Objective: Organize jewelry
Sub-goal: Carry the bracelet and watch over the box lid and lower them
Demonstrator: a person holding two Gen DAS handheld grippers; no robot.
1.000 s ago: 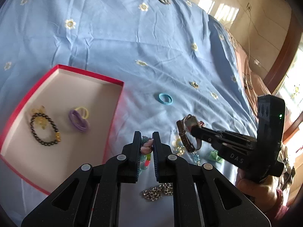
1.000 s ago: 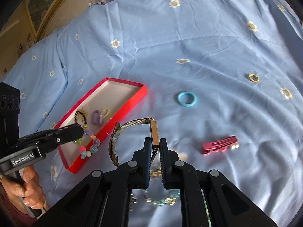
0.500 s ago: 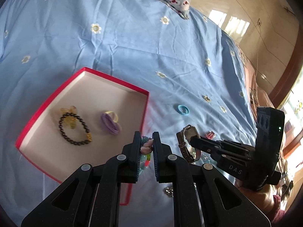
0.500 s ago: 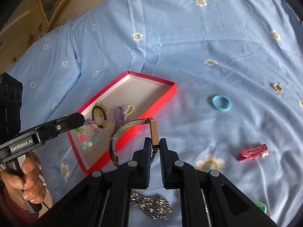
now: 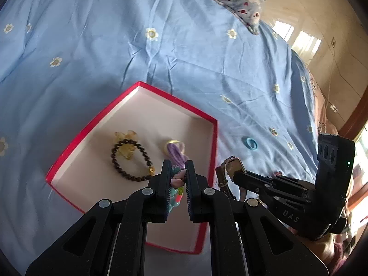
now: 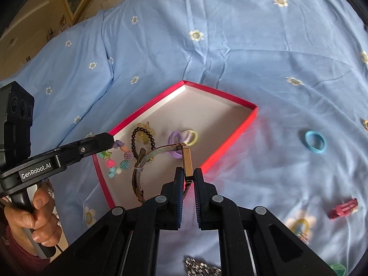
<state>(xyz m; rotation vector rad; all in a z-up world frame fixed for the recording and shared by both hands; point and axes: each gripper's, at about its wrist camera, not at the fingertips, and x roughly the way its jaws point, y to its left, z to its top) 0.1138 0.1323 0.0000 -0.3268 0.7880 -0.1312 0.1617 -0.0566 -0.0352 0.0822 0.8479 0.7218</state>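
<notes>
Both grippers are matte black with silver rivets; the left gripper (image 6: 113, 142) reads "GenRobot.AI", the right gripper (image 5: 237, 174) "DAS" beside a green LED.

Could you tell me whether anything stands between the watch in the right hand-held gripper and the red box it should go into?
Nothing visible does. The right hand-held gripper holds the watch above the near edge of the red box. The floor below looks bare; the purple hair tie lies just beyond.
</notes>
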